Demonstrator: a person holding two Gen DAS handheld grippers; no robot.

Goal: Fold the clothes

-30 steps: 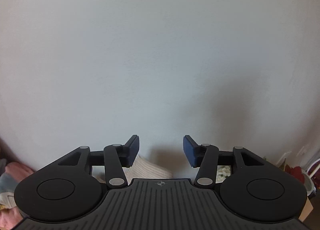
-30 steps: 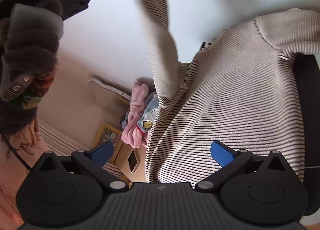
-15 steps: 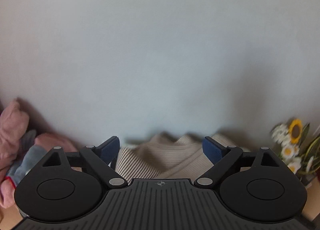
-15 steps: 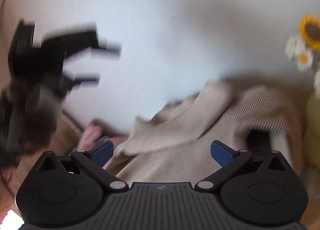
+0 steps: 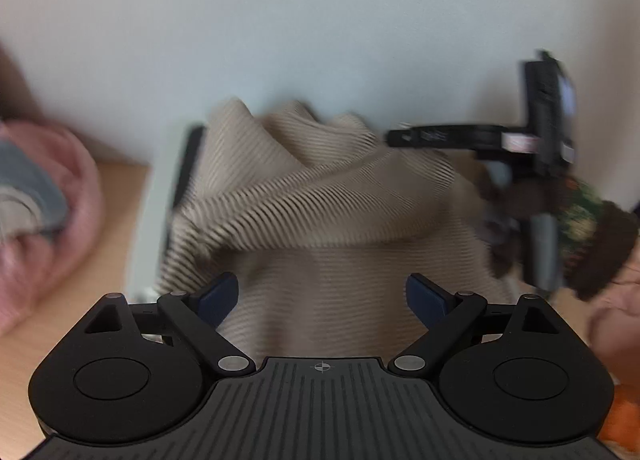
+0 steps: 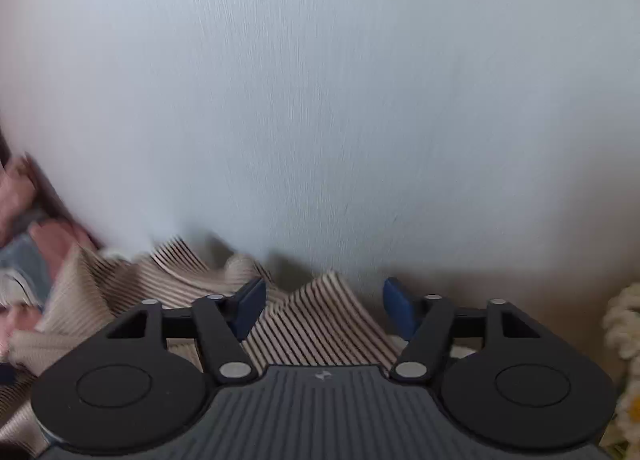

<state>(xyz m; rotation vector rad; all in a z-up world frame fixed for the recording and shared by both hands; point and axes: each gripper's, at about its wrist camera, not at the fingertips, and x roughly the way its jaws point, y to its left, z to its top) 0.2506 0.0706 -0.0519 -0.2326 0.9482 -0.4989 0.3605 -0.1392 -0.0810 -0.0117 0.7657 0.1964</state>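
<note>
Beige striped sweater [image 5: 320, 220] lies crumpled on the counter [image 5: 120, 188]; left hand-held gripper [image 5: 322, 296] hovers wide open; right hand-held gripper [image 6: 324, 308] is closing around a raised fold, which may slip.

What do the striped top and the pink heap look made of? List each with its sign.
Striped top: a soft ribbed knit, beige with fine dark stripes; it slumps in loose folds, matte. Fibre cannot be told.
Pink heap: probably a plush, fleece-like fabric; rounded, fuzzy-looking bulges, though blur leaves it open.
</note>
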